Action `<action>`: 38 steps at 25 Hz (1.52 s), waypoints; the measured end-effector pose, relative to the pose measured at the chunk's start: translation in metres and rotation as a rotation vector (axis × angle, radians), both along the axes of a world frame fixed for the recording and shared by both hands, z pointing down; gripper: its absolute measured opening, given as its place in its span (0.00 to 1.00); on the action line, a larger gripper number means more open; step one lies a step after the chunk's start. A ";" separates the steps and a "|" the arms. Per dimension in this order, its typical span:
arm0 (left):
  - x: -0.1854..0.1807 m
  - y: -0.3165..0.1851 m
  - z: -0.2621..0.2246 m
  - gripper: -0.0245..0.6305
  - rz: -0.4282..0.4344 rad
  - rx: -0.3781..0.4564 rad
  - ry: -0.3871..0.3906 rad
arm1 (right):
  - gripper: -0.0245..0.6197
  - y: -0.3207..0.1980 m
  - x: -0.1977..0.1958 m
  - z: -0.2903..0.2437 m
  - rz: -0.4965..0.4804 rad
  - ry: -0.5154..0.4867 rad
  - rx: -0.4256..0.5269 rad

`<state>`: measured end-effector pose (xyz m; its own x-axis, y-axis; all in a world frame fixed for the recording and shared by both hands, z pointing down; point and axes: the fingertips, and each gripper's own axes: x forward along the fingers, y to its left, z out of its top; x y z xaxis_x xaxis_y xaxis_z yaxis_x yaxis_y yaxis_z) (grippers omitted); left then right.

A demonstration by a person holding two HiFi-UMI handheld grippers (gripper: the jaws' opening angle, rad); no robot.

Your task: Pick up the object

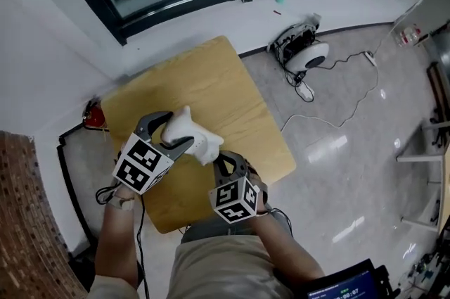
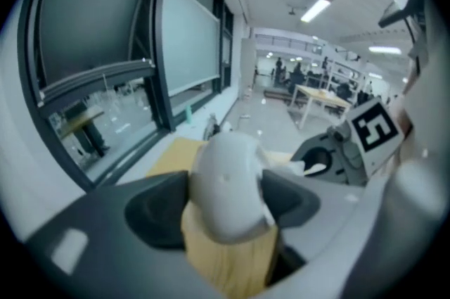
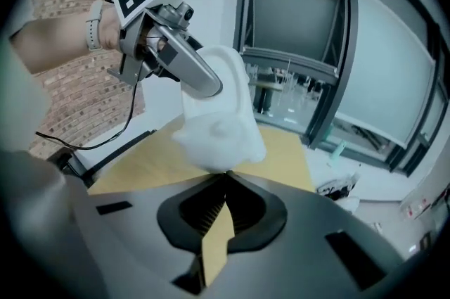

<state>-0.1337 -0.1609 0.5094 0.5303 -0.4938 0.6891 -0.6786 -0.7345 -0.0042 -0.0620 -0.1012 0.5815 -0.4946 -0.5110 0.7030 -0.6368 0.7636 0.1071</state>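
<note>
The left gripper (image 1: 179, 129) has its jaws closed on the object (image 1: 200, 139), one pad on each side of a rounded white end. The jaws stand wide because that end is wide. The rest of the object sticks out past the jaw tips, and it seems to hang clear of the table (image 1: 232, 93) below the jaws. The right gripper (image 3: 225, 181) has its jaws closed tip to tip, just under the object's lower edge. Whether the tips nip a bit of it, I cannot tell.

The main risk is a slip. The pads press on a smooth, domed surface, so the end could squirt forward out of the jaws if the squeeze is uneven. Most of the object's bulk lies beyond the tips, and that overhang could make it pivot downward between the pads. A nudge from the right jaws, which are so close beneath, could also twist it loose. It would then drop onto the table or off its near edge.

The object is matte white and lumpy, with soft sculpted bulges and no sharp corners. It looks rigid, perhaps plastic or plaster. The table is pale, flat wood with rounded corners. The jaws are dark grey moulded plastic with ribbed inner pads.
</note>
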 end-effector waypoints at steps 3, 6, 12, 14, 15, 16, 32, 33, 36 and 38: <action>-0.018 -0.012 -0.062 0.52 -0.039 0.126 -0.065 | 0.05 -0.027 -0.020 -0.050 -0.034 -0.061 0.120; -0.044 -0.020 -0.131 0.52 -0.100 0.255 -0.164 | 0.05 -0.051 -0.051 -0.108 -0.089 -0.136 0.238; -0.073 -0.013 -0.223 0.52 -0.216 0.463 -0.316 | 0.05 -0.067 -0.096 -0.185 -0.152 -0.268 0.417; -0.080 -0.003 -0.246 0.52 -0.242 0.499 -0.356 | 0.05 -0.064 -0.105 -0.207 -0.165 -0.318 0.455; -0.082 0.002 -0.257 0.52 -0.251 0.515 -0.374 | 0.05 -0.063 -0.108 -0.217 -0.173 -0.332 0.478; -0.083 0.005 -0.267 0.52 -0.258 0.528 -0.390 | 0.05 -0.062 -0.111 -0.227 -0.179 -0.341 0.497; -0.018 0.037 -0.310 0.52 -0.254 0.592 -0.470 | 0.05 -0.036 -0.056 -0.266 -0.143 -0.397 0.549; -0.017 0.035 -0.309 0.52 -0.250 0.591 -0.469 | 0.05 -0.038 -0.055 -0.265 -0.139 -0.394 0.551; -0.013 0.030 -0.305 0.52 -0.239 0.587 -0.475 | 0.05 -0.042 -0.051 -0.262 -0.127 -0.384 0.555; -0.010 0.028 -0.303 0.52 -0.231 0.586 -0.473 | 0.05 -0.045 -0.048 -0.259 -0.115 -0.380 0.555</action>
